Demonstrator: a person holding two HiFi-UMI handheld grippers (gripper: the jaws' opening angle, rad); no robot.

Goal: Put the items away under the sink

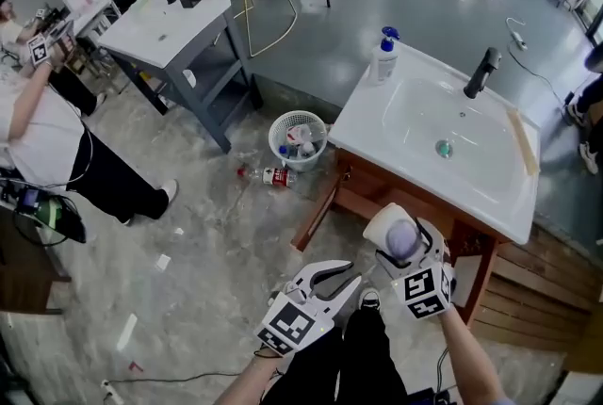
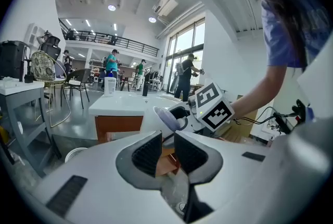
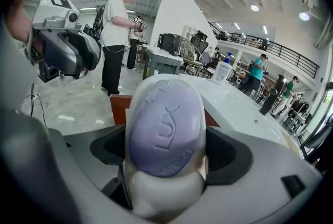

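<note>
While right claw [image 1: 403, 250] holds soap dish [image 1: 382, 226] aloft, left claw [image 1: 341, 279] gapes.

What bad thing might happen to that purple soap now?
The purple soap just lies in the white dish that the right tool pinches, so it might slide out if the dish tips. The dish may also bump the sink's wooden frame going underneath.

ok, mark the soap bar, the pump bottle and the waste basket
soap bar [image 3: 165, 132], right gripper view, middle of its embossed purple face.
pump bottle [image 1: 383, 64], head view, white body below the blue pump.
waste basket [image 1: 303, 164], head view, its near outer wall.
</note>
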